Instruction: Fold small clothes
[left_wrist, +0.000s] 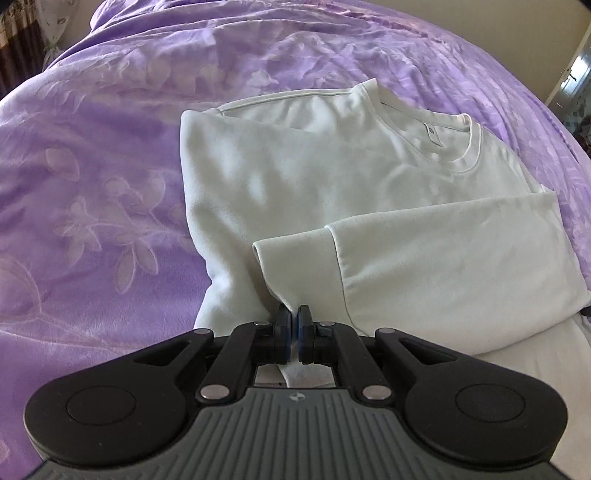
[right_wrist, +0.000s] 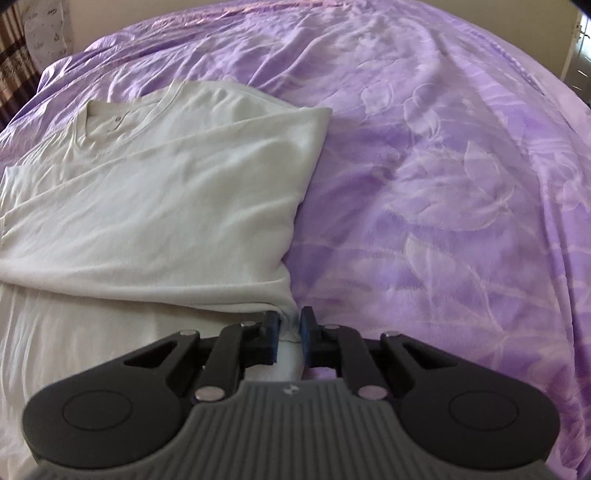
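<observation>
One white shirt (left_wrist: 332, 192) lies on the purple bedspread (left_wrist: 92, 184), sides and sleeves already folded in, collar at the far end. Soft, light knit, so it'll sag and slip its layers if lifted unevenly; best held at the two near hem corners. Left gripper (left_wrist: 294, 325) pinches the near edge below the sleeve cuff (left_wrist: 291, 254). Right gripper (right_wrist: 289, 325) pinches the near right corner. Both clamped on cloth.
</observation>
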